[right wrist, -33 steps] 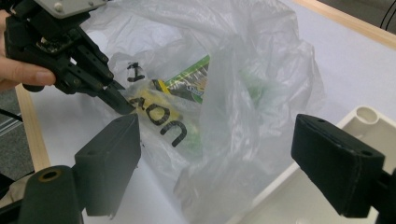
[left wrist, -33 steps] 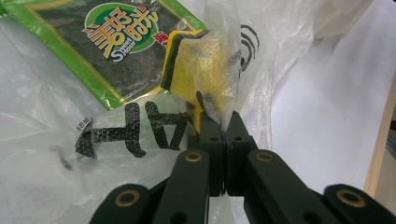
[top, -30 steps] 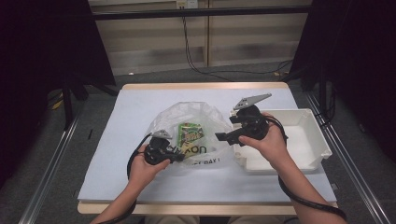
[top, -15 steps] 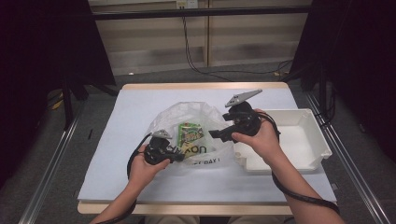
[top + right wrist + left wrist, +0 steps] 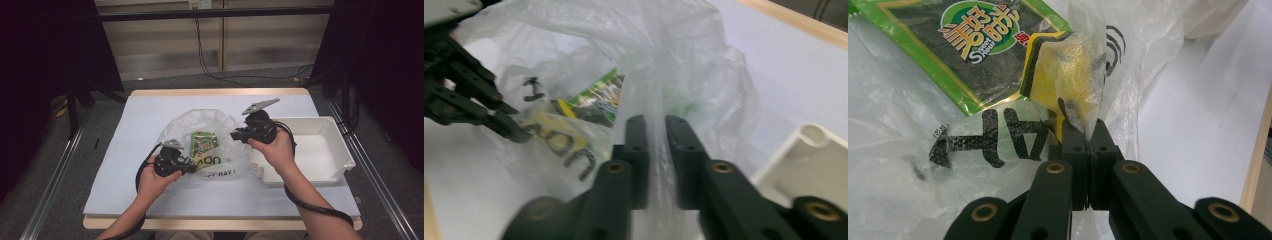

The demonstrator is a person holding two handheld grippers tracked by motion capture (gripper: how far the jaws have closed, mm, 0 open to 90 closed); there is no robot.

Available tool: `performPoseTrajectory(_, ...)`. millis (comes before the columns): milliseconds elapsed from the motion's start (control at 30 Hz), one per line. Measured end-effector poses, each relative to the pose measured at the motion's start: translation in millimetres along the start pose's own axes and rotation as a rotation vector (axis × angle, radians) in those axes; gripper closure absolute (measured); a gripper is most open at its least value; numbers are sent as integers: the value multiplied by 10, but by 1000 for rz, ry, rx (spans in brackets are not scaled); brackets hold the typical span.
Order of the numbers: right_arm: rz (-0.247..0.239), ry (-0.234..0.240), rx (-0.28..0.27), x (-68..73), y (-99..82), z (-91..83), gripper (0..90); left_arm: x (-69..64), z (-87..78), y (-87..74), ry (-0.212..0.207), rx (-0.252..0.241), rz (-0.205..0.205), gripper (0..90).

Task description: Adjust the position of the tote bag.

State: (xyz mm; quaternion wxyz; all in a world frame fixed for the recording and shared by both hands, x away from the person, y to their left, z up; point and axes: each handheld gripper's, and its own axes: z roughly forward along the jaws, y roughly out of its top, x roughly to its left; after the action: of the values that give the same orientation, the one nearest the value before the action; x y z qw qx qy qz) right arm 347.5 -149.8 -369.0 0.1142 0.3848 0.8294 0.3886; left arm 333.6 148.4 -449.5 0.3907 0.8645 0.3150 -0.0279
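Toward the near-left of the desk point(image 5: 120, 150), your left gripper point(image 5: 192, 169) has its fingers point(image 5: 1074, 145) pressed together on a pinch of the plastic bag point(image 5: 200, 130), at the near edge of the bag's mouth; the film bunches up between them in the left gripper view. Just beyond that pinch, inside the bag, lie a yellow sponge point(image 5: 1063, 65) and a green snack packet point(image 5: 204, 142), the packet's long axis running away from you toward the far edge of the desk.

The bag itself sits at mid-desk, between your two hands, with its printed side facing you.

On its right flank, your right gripper point(image 5: 233, 135) has just been closing its fingers point(image 5: 638, 145), and a vertical fold of the bag's film stands squeezed between them in the right gripper view. That grip looks set, though the picture is blurred.

So both hands hold opposite sides of the mouth, left nearer you, right farther and beside the white tray point(image 5: 345, 155) at the desk's right edge. The contents lie between your grippers, nearer the left one. Whatever you do next likely turns on drawing the two pinches apart along that left-to-right line without tearing the film.
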Motion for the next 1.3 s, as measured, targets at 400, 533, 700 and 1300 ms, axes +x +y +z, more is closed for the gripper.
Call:
performPoseTrajectory(400, 86, -127, 26, -407, -307, -82, 891, 22, 18, -26, 8, 20, -2, 898)
performPoseTrajectory(533, 91, -148, 39, -461, -377, -113, 893, 17, 17, -28, 15, 22, 3, 898)
performPoseTrajectory(700, 115, -145, 27, -491, -429, -154, 892, 3, 8, -26, 7, 26, 6, 899)
performPoseTrajectory(1300, 87, -110, -32, -373, -287, -326, 329, -30, -16, 27, 4, 0, 23, 898)
